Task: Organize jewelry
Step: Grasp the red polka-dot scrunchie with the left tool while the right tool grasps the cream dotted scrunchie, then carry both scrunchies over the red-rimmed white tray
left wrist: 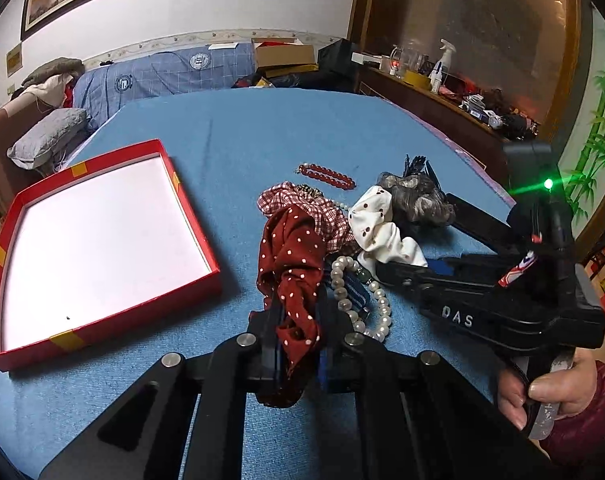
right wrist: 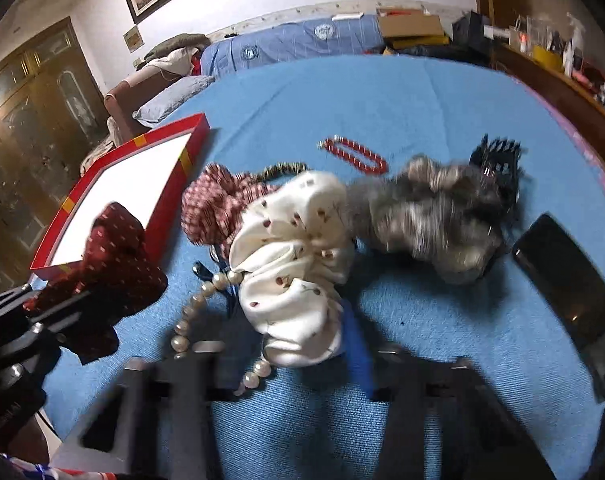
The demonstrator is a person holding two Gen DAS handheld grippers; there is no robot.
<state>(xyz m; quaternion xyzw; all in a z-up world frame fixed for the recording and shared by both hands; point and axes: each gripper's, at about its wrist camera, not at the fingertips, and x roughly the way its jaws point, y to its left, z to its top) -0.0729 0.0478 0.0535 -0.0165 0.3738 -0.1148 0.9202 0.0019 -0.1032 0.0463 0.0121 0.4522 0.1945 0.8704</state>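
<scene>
My left gripper (left wrist: 298, 344) is clamped on the red scrunchie (left wrist: 292, 264), the box (left wrist: 114, 312) open to its left, while my right gripper (right wrist: 302, 364) has closed on the white scrunchie (right wrist: 298, 272).

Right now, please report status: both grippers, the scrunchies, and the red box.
Left gripper shut on dark red dotted scrunchie. Right gripper shut on cream scrunchie. Red box empty. Pearl necklace tangled beneath.
</scene>
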